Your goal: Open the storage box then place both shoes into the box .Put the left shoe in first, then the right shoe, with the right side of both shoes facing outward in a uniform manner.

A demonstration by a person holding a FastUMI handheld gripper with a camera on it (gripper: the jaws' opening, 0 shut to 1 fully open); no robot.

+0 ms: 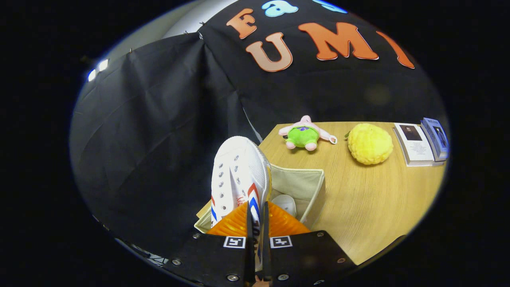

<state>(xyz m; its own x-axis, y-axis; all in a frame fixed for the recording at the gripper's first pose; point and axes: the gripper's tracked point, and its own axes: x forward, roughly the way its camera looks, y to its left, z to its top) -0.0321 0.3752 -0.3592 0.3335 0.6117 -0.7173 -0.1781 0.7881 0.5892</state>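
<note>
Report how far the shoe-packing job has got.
Done: the beige fabric storage box stands open, and a white shoe already lies inside. In hand: the tool is shut on a white canvas sneaker with red and blue stripes, held over the box. Left: lowering it in and letting go.

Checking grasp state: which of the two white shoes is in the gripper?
The white sneaker with red and blue stripes, pinched by its collar between the gripper fingers. The other white shoe lies inside the beige fabric storage box.

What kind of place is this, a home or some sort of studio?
Probably a staged recording booth, not a home: black cloth walls hang behind a wooden table set with props, a plush toy and a beige storage box. The gripper is closed on a white shoe.
</note>
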